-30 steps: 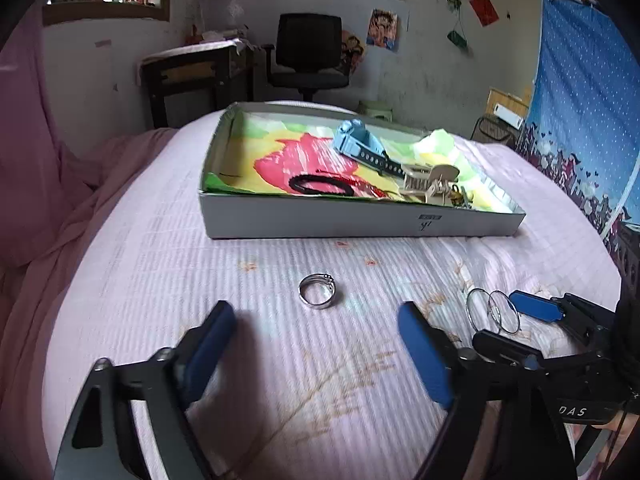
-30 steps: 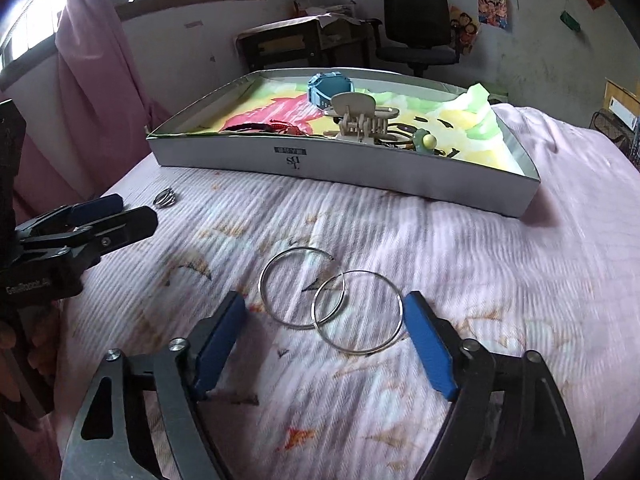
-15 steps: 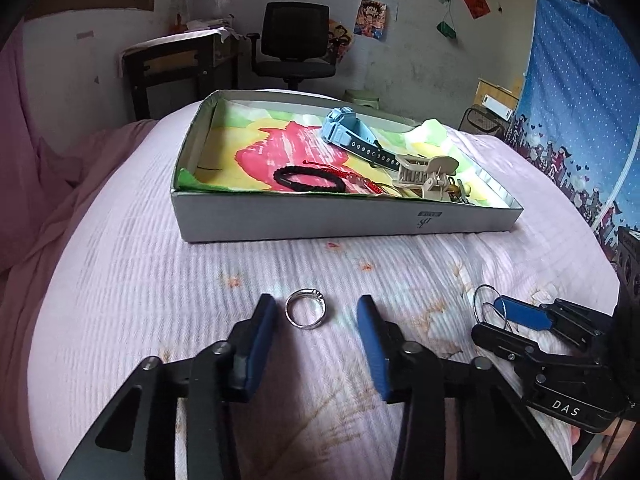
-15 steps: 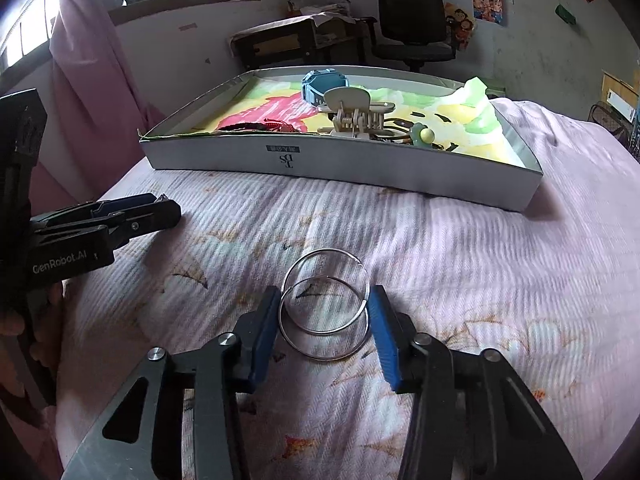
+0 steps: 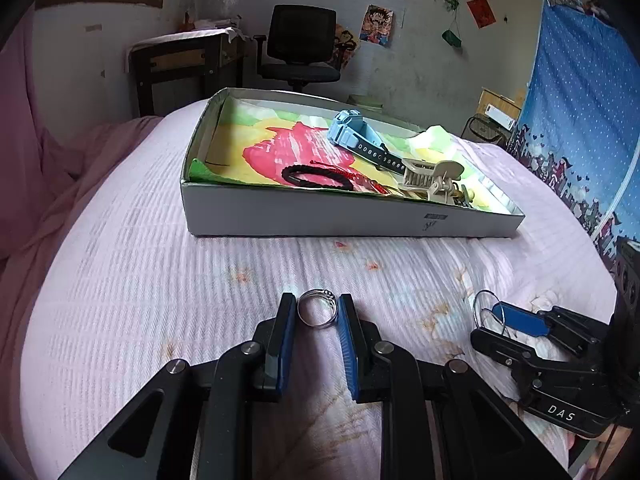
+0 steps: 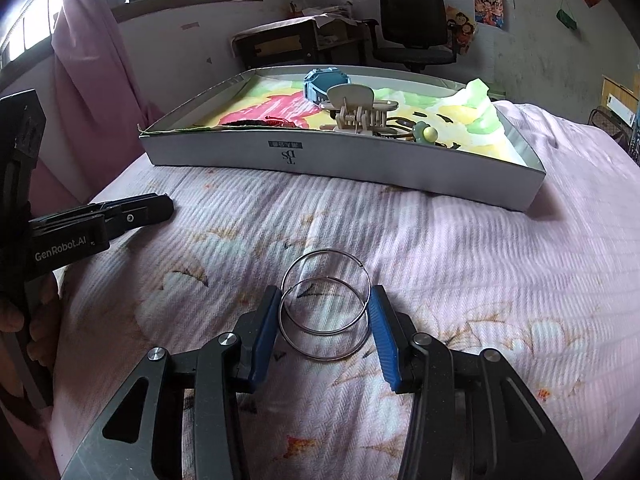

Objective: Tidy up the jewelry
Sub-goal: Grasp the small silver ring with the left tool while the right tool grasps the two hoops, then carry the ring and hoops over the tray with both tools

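Two grippers, each closed on jewelry on the bedspread (image 5: pixel 120 280)
Left gripper (image 5: pixel 317 314) has just closed, pinching ring (image 5: pixel 316 314); right gripper (image 6: pixel 325 312) pinches two hoops (image 6: pixel 325 312). Bracelet (image 5: pixel 316 178) in box (image 5: pixel 320 216) partly hidden behind wall.

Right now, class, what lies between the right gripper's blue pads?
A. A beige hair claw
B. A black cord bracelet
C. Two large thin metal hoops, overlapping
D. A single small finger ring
C: in the right wrist view, the two hoops lie overlapped on the bedspread with the right gripper closed against their sides.
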`<state>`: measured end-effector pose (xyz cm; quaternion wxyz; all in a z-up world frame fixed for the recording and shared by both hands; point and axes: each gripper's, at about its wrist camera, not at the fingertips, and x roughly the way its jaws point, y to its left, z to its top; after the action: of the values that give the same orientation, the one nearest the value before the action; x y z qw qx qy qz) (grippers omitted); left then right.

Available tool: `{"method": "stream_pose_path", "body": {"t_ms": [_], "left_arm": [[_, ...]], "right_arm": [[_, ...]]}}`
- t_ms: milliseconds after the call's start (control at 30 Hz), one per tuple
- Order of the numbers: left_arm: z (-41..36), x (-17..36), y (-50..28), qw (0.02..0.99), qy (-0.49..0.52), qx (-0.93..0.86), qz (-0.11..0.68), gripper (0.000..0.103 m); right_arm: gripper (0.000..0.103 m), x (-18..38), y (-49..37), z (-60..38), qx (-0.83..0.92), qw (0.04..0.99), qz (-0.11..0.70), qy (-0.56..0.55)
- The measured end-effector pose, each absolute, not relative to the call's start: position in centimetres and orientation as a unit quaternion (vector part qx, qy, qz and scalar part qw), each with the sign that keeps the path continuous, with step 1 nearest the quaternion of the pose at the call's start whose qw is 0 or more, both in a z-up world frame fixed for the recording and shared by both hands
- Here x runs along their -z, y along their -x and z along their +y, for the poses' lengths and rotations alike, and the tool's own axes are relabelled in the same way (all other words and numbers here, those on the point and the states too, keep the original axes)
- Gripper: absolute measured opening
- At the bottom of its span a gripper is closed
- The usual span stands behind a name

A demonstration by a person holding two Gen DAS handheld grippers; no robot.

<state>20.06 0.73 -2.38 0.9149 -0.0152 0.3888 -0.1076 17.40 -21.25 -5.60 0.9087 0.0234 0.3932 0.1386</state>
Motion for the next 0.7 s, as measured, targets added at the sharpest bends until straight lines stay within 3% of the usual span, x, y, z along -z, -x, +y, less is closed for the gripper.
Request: {"method": "stream_pose_path", "body": {"t_ms": [700], "left_arm": [[0.3, 0.1, -18.0, 0.932, 0.024, 0.136, 0.335, 0.02]], "right_arm": [[0.04, 4.4, -16.1, -21.6, -0.136, 0.924, 0.356, -0.027]]}}
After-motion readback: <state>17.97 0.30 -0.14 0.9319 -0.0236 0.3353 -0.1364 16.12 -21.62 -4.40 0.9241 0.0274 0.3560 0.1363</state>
